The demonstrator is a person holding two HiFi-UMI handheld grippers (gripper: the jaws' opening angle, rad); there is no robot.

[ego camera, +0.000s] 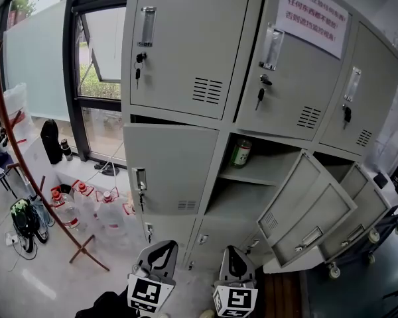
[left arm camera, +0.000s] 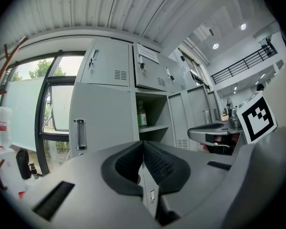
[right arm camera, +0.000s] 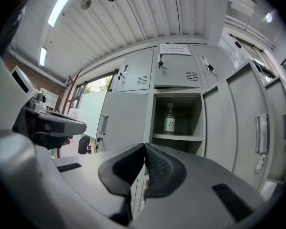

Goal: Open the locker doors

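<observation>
Grey sheet-metal locker doors (ego camera: 186, 45) fill the upper and middle part of the head view. The three in the top row are closed, and a small key (ego camera: 138, 71) hangs from the lock of the left one. A white paper notice with red print (ego camera: 312, 13) is stuck over the centre one. In the middle row the left door (ego camera: 172, 171) is closed. The centre door (ego camera: 308, 207) and the right door (ego camera: 365, 201) are swung out toward the lower right of the frame. The open centre compartment holds a green-labelled bottle (ego camera: 241, 152), upright on a grey metal shelf (ego camera: 259, 176). At the left of the frame, below a dark-framed window (ego camera: 96, 65), several clear plastic jugs with red caps (ego camera: 86, 201) stand on the floor.

The left hand-held gripper (ego camera: 160, 247) and the right hand-held gripper (ego camera: 232, 252) sit side by side at the bottom centre, apart from every door. Both are clenched on nothing. In each gripper view the black ribbed pads (left arm camera: 157, 163) meet tip to tip, with the lockers beyond them.
</observation>
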